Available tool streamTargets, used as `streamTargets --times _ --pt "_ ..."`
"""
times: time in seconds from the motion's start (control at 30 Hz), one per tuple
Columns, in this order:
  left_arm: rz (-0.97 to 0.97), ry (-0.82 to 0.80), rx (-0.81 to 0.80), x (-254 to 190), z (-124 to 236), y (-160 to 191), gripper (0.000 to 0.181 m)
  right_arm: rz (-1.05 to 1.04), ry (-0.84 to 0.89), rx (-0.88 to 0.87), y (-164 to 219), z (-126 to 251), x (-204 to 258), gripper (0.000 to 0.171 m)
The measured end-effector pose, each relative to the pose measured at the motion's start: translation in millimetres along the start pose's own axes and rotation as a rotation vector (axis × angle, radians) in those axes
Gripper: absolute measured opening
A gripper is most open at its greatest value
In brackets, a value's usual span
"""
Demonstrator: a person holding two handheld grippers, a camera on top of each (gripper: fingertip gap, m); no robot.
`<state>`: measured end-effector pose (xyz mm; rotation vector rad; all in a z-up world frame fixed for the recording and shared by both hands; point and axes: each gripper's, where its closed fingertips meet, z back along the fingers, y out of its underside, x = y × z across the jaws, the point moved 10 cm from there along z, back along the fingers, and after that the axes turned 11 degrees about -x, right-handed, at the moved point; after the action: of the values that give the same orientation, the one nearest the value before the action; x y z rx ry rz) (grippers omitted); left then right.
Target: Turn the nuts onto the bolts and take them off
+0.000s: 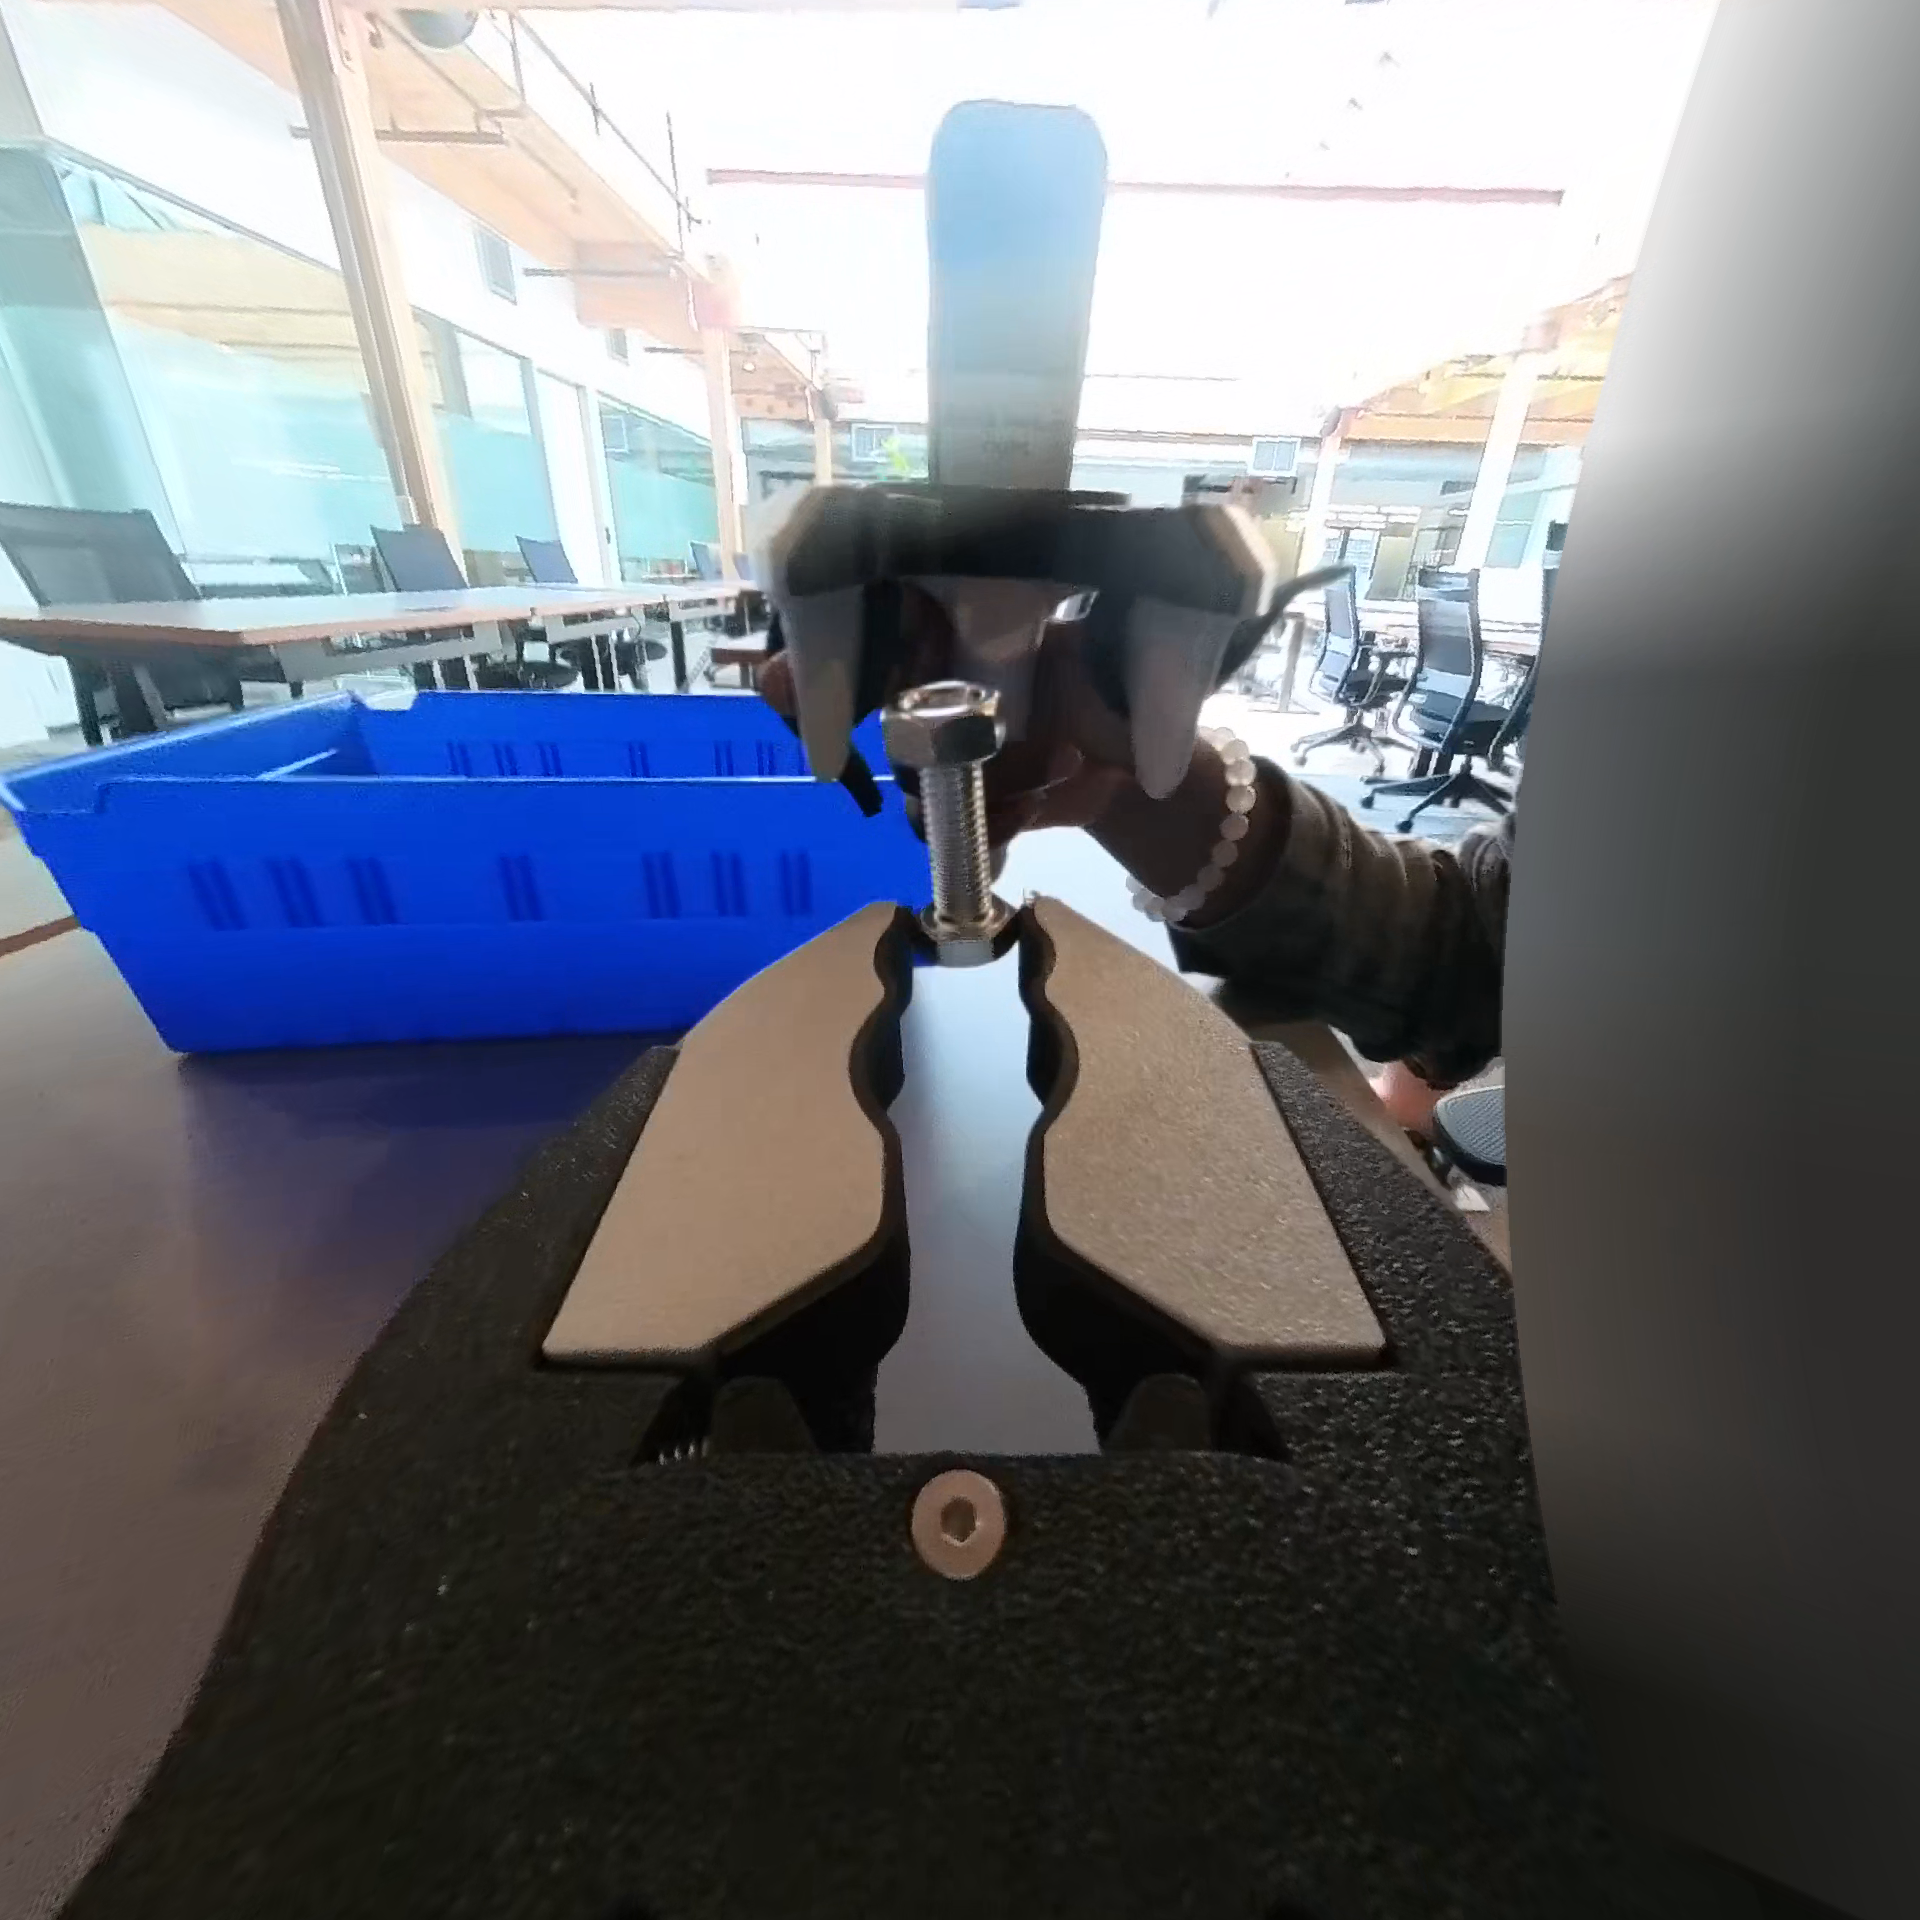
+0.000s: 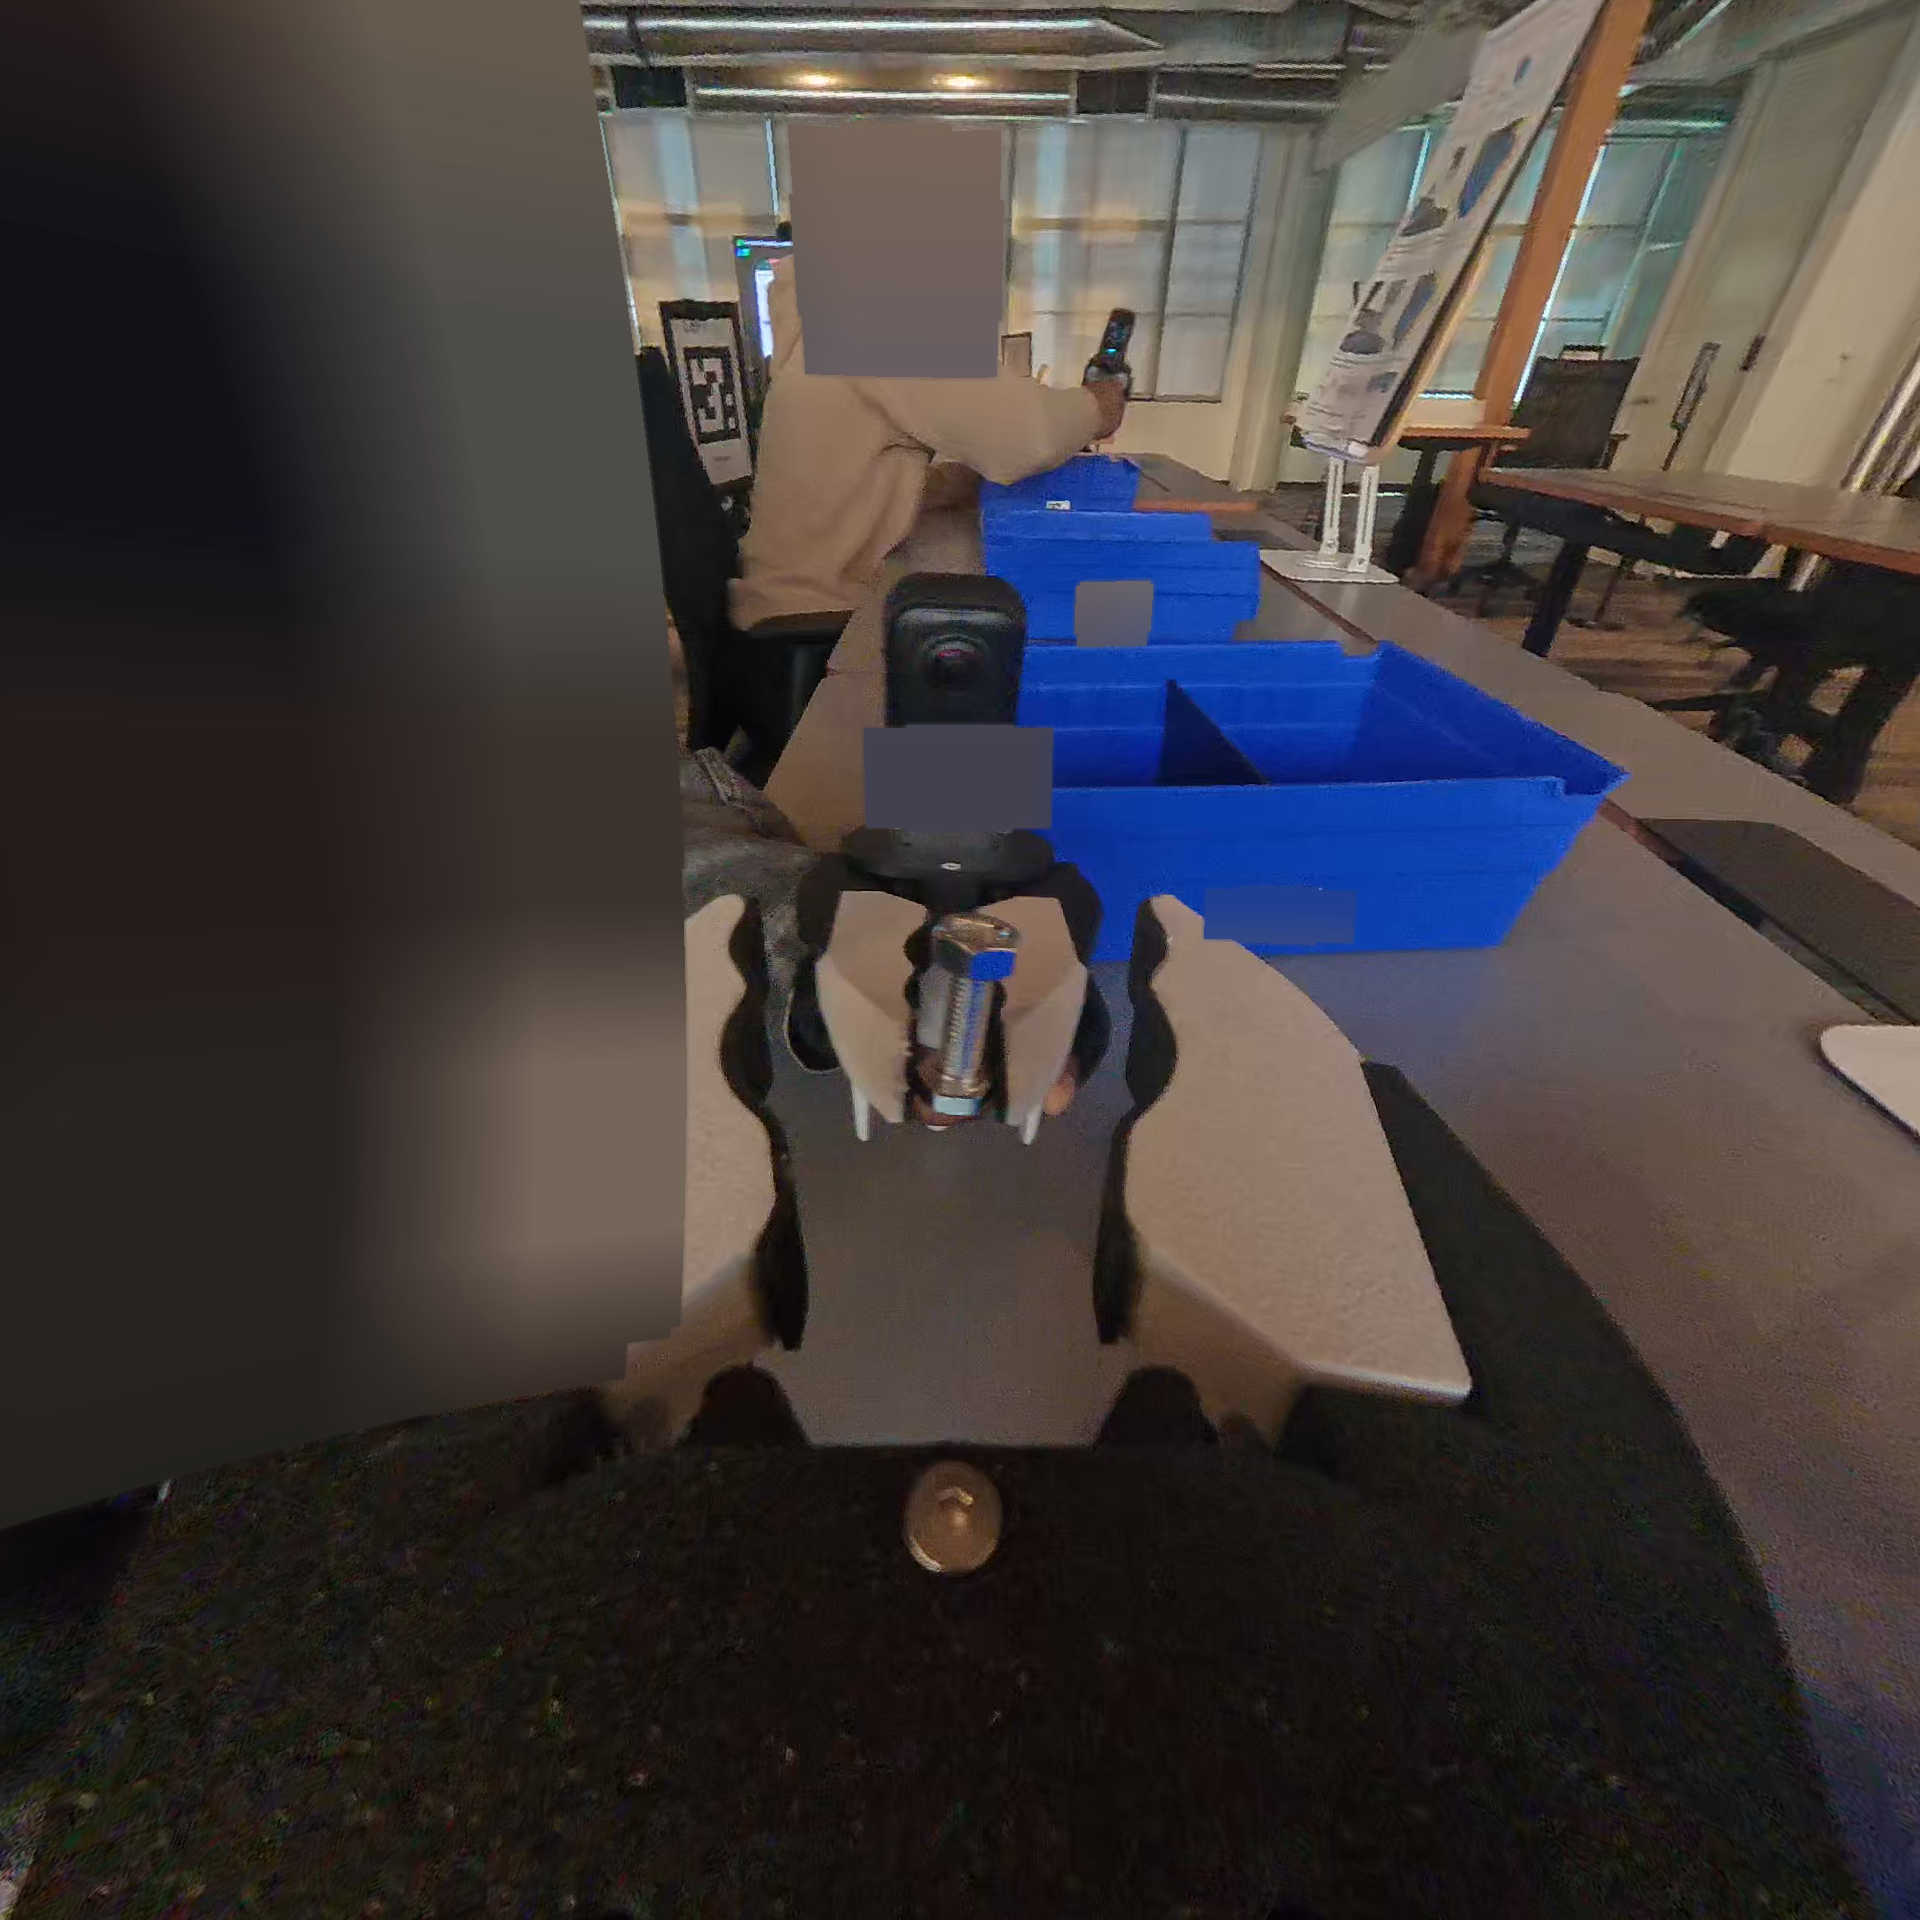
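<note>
Firmly clamps the left gripper (image 1: pixel 961 930) on the six-sided head of the bolt (image 1: pixel 951 842), right at the fingertips. Holds the bolt upright over the dark table (image 1: pixel 208 1195), threaded shaft pointing up, with the nut (image 1: pixel 943 727) sitting at the very top of the thread. Keeps the right gripper (image 1: pixel 994 764) spread wide above, one finger on each side of the nut; cannot tell whether the nearer finger touches it. Shows a hand (image 1: pixel 1070 774) with a pale bead bracelet (image 1: pixel 1226 821) behind that gripper. Leaves a blue bin (image 1: pixel 416 935) on the table just to the left of the bolt.

Confirms from the right wrist view the right gripper (image 2: pixel 940 925) released, jaws far apart with nothing between the pads. Frames the left gripper (image 2: pixel 945 1127) beyond them, closed around the bolt (image 2: pixel 956 1018). Sets the blue bin (image 2: pixel 1299 831), split by a dark divider, to the right on the grey table (image 2: pixel 1558 1143).
</note>
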<state>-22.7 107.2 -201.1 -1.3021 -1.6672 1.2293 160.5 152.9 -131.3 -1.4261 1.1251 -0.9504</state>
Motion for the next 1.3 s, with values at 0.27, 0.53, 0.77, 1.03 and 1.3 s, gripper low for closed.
streamTargets --times 0.27,0.53,0.77,1.03,1.3 --pt "0.007 0.044 0.011 -1 3 -1 0.019 0.07 0.106 -0.031 18 -8 16 0.063" --pt "0.008 0.055 0.023 -1 3 -1 0.019 0.028 0.111 -0.025 16 -4 15 0.037" --pt "0.01 0.047 0.022 -1 3 -1 0.019 0.019 0.081 0.038 18 -6 18 0.041" --pt "-0.001 0.054 0.035 -2 2 0 0.019 0.005 0.078 0.015 16 -4 18 0.052" --pt "0.008 0.044 0.025 -1 3 0 0.019 0.015 0.037 0.055 17 -6 21 0.052"
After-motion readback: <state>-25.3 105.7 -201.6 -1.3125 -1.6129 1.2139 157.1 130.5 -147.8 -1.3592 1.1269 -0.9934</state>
